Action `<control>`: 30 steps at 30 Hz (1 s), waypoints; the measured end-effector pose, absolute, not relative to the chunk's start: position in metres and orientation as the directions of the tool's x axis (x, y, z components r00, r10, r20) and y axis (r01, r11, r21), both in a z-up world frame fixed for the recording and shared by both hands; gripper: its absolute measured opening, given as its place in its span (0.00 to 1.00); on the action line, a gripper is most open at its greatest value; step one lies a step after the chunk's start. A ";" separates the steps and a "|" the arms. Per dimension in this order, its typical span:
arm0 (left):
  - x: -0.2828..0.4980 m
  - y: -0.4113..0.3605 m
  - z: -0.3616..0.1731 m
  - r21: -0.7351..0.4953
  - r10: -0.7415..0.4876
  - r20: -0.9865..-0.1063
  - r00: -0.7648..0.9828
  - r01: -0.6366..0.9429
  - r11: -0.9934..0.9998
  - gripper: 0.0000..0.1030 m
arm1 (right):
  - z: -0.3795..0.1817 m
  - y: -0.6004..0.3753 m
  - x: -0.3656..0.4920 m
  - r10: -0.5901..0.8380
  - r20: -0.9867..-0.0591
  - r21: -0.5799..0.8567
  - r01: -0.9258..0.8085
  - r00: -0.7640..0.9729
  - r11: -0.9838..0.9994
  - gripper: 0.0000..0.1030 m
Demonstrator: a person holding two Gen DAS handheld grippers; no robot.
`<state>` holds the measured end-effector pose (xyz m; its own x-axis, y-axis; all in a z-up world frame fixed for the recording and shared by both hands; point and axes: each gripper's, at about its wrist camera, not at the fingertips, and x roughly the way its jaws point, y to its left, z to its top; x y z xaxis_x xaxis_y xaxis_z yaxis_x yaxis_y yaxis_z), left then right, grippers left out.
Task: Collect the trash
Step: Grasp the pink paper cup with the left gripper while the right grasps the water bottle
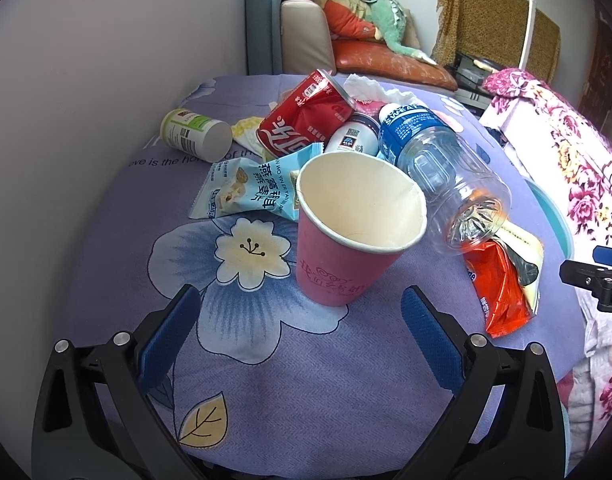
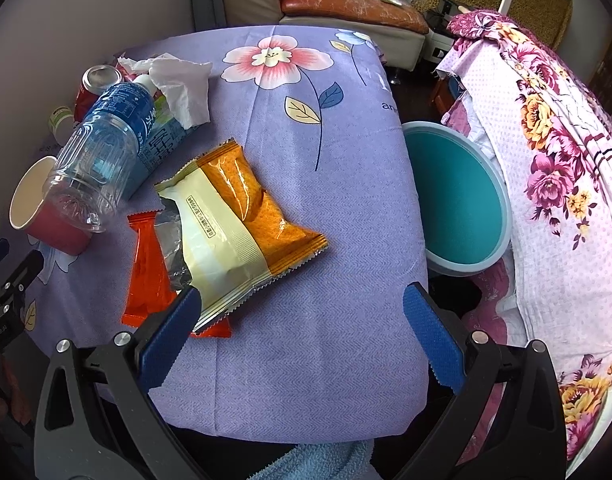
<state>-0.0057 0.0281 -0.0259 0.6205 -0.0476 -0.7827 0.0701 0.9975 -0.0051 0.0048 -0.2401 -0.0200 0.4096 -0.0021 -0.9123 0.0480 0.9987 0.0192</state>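
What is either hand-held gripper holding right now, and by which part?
Nothing. The left hand-held gripper is open short of the pink paper cup; the right hand-held gripper is open beside the orange snack wrapper.

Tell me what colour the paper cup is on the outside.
Pink outside, cream inside; the paper cup shows best in the left wrist view.

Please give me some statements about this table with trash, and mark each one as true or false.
1. The pink paper cup stands upright and is empty. True.
2. The clear plastic bottle stands upright. False: it lies on its side, with its base by the cup's rim.
3. The left gripper holds the cup. False: its fingers are open and nothing is between them.
4. The red can is dented. True.
5. The right gripper is open, near the orange snack wrapper. True.
6. The teal bin stands on the table. False: it is beside the table's edge, lower down.
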 end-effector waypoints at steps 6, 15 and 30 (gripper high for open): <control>-0.005 0.029 -0.026 -0.019 -0.068 -0.782 0.619 0.086 0.996 0.98 | -0.015 -0.237 0.009 -0.011 -0.912 0.007 0.042 0.411 0.999 0.94; 0.002 0.030 -0.028 -0.009 -0.067 -0.782 0.620 0.096 0.995 0.97 | -0.011 -0.233 0.014 0.003 -0.917 0.011 0.019 0.398 1.000 0.94; 0.040 0.018 -0.035 -0.110 -0.197 -0.791 0.579 0.183 0.977 0.56 | 0.015 -0.210 0.065 0.198 -0.912 0.180 -0.082 0.359 0.980 0.65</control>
